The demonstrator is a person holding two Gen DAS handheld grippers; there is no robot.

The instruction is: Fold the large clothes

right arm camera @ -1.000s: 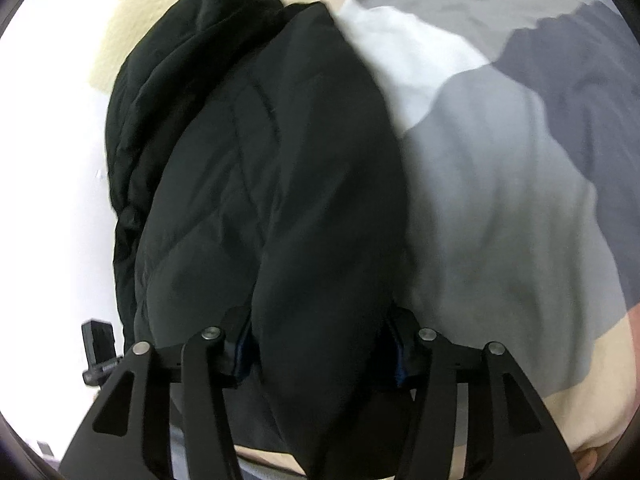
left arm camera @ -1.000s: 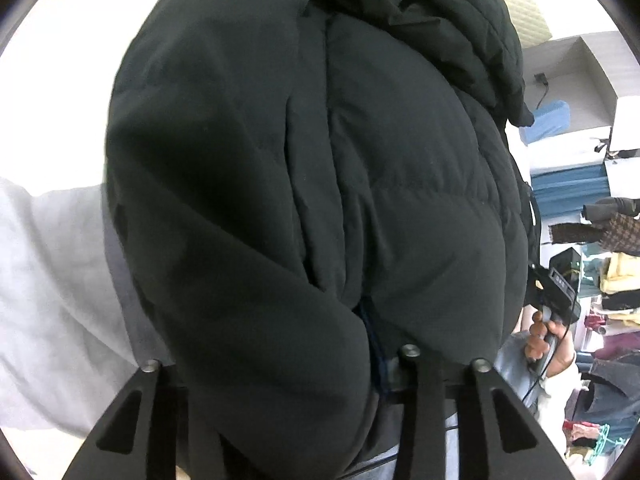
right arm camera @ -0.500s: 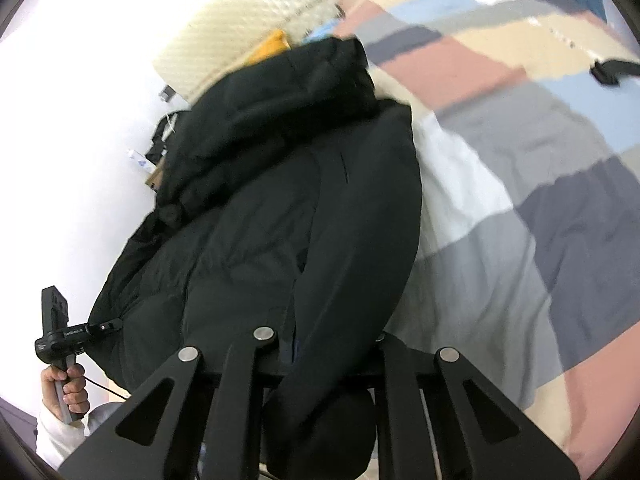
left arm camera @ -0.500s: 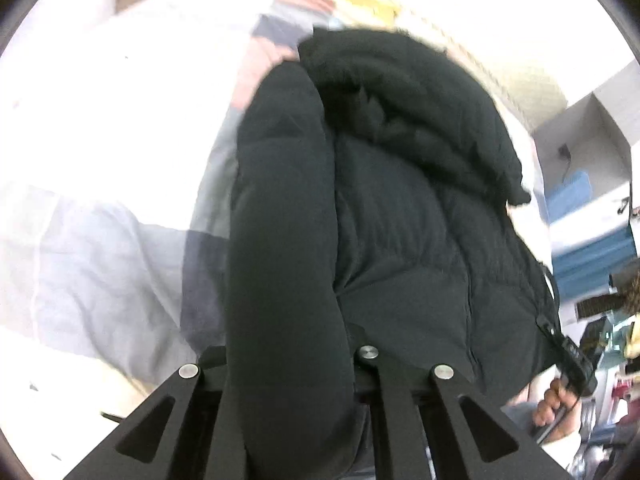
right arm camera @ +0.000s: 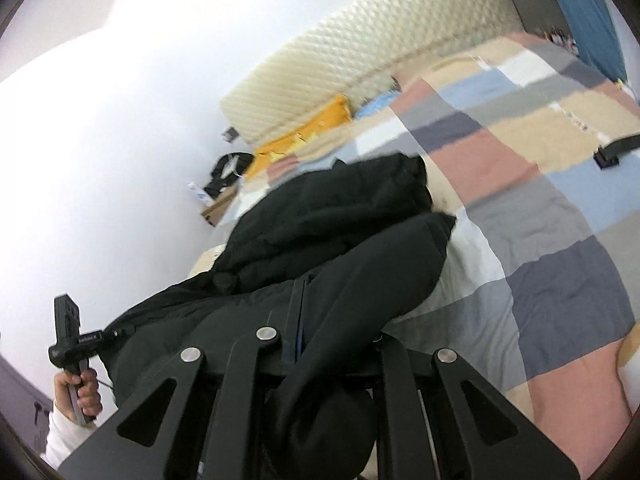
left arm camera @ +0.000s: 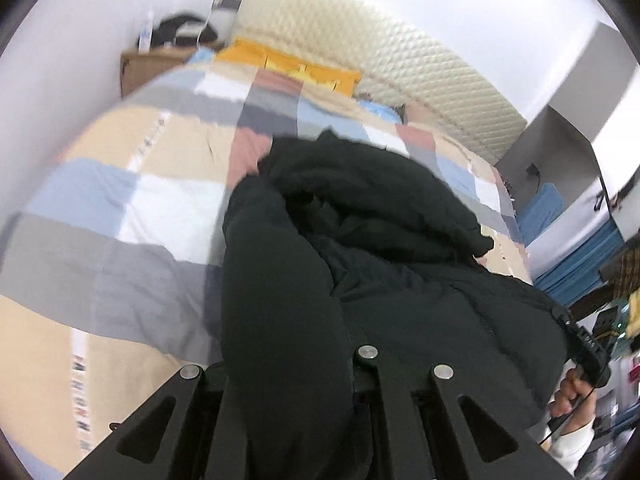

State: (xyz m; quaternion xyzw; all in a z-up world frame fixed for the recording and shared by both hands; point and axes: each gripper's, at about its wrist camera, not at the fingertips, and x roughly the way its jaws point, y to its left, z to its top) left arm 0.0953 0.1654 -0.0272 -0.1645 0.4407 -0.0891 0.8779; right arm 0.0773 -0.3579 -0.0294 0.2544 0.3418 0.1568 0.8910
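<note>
— Jacket (left arm camera: pixel 380 280) is lying on the bed, is it?

— Partly. The black puffy jacket is hanging from both tongs at its near end, while the hood end is resting on the patchwork quilt (left arm camera: pixel 120 208), out toward the cream headboard (left arm camera: pixel 380 60).

— What are the tongs doing?

— The left gripper (left arm camera: pixel 288 364) is pinching a thick roll of the jacket — looks like a sleeve — with the padding bulging out between its black arms. The right gripper (right arm camera: pixel 332 344) is clamping the other side the same way, a fat fold of fabric squeezed tight in its jaws.

— Can you see the person?

— Only bits. In the left camera, the right hand (left arm camera: pixel 570 398) is gripping its handle at the lower right edge, a white cuff showing. In the right camera, the left hand (right arm camera: pixel 78 394) is holding the other handle down in the lower left corner, against the white wall.

— Anything else around?

— A yellow pillow (left arm camera: pixel 292 66) is sitting by the headboard, and a cardboard box (left arm camera: pixel 148 66) is standing in the corner beside the bed with some dark stuff on top — too blurred to make out. A small black strap (right arm camera: pixel 616 150) is lying on the quilt, well apart from the jacket.
</note>
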